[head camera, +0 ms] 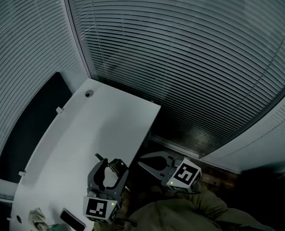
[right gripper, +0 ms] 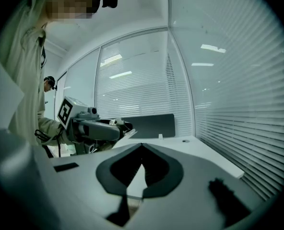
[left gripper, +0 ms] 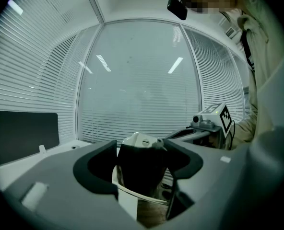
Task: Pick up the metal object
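The metal object (left gripper: 141, 164), dark with a shiny top and a screw head, fills the space between the jaws of my left gripper (left gripper: 141, 150). In the head view the left gripper (head camera: 106, 165) hovers over the near right edge of the white table (head camera: 99, 124), shut on the metal object (head camera: 115, 167). My right gripper (head camera: 143, 160) is just off the table's right edge, its jaws drawn to a point with nothing between them. The right gripper view shows its tips (right gripper: 141, 146) touching, and the left gripper (right gripper: 101, 128) off to its left.
A dark screen panel (head camera: 32, 124) stands along the table's left side. Slatted blinds (head camera: 190, 57) close off the far side and both flanks. A cable hole (head camera: 88, 94) sits at the table's far corner. A small black item (head camera: 72, 219) and a crumpled cloth (head camera: 37, 216) lie near the front edge.
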Demonstrator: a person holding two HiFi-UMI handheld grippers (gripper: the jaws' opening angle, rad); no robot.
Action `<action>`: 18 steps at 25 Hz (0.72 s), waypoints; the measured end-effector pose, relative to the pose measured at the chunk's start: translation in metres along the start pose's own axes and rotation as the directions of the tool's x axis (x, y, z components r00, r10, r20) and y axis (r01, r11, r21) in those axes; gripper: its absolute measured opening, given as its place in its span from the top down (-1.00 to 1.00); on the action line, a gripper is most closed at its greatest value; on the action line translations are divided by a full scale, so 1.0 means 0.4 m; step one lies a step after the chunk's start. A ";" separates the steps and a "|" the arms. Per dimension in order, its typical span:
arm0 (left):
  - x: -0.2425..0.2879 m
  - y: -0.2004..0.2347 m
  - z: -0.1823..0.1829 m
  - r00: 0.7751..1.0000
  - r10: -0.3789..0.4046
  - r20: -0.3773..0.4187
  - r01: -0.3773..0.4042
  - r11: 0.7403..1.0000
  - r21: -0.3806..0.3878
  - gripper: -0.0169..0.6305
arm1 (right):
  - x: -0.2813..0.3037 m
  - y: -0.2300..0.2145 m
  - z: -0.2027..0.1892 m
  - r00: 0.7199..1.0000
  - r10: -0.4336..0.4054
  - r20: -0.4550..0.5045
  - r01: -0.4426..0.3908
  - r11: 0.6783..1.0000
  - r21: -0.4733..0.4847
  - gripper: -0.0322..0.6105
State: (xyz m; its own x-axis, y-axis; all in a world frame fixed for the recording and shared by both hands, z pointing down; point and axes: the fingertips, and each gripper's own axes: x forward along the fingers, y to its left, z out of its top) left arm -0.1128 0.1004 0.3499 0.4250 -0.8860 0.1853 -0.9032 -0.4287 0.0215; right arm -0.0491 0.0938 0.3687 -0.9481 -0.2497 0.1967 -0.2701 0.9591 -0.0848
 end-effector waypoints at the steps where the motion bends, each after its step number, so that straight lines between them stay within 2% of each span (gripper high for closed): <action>1: 0.005 -0.008 0.001 1.000 -0.005 -0.004 0.005 1.000 0.001 0.00 | -0.009 0.000 -0.002 1.000 -0.003 -0.001 0.003 1.000 -0.006 0.90; 7: 0.033 -0.042 -0.009 1.000 -0.026 -0.014 0.025 1.000 -0.012 0.00 | -0.039 -0.014 -0.012 1.000 -0.013 0.003 0.013 1.000 0.002 0.90; 11: 0.040 -0.047 0.004 0.999 -0.035 -0.016 0.036 0.999 0.022 0.00 | -0.041 -0.015 -0.005 1.000 -0.015 0.010 0.015 1.000 -0.006 0.90; 15: 0.037 -0.043 -0.004 1.000 -0.022 -0.011 0.022 1.000 -0.010 0.00 | -0.040 -0.016 -0.009 1.000 -0.012 0.006 0.012 1.000 -0.003 0.90; 18: 0.038 -0.042 -0.003 1.000 -0.028 -0.014 0.028 1.000 0.000 0.00 | -0.038 -0.016 -0.007 1.000 -0.013 0.006 0.013 1.000 -0.004 0.90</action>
State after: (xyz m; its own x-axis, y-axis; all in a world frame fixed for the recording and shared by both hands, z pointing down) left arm -0.0914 0.0943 0.3533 0.4492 -0.8711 0.1983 -0.8909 -0.4535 0.0262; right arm -0.0326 0.0917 0.3691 -0.9455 -0.2629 0.1922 -0.2817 0.9563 -0.0782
